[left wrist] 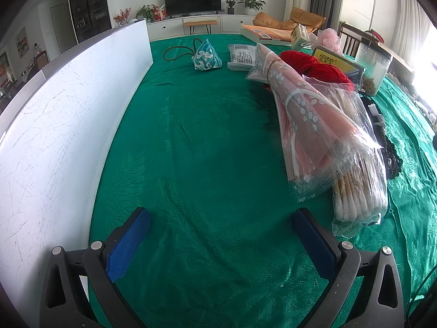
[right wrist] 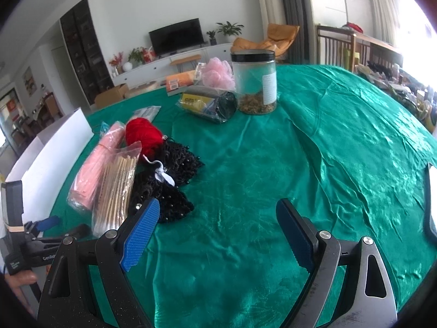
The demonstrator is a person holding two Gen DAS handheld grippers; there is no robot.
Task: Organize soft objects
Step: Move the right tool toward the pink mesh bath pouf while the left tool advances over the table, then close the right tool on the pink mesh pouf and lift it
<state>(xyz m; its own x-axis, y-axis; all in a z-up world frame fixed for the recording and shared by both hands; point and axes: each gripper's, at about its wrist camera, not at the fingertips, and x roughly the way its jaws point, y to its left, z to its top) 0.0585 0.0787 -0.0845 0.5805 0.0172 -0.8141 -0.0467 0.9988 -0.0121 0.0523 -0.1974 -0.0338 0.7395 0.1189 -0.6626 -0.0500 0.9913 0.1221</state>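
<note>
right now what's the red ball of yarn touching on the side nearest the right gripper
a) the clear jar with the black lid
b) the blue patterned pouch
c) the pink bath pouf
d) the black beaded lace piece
d: in the right wrist view the red ball of yarn sits against the black beaded lace piece, while the clear jar stands well apart, farther back on the green cloth.

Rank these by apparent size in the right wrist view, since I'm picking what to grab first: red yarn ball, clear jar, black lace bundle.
1. black lace bundle, though it's nearest the camera.
2. clear jar.
3. red yarn ball.
</note>
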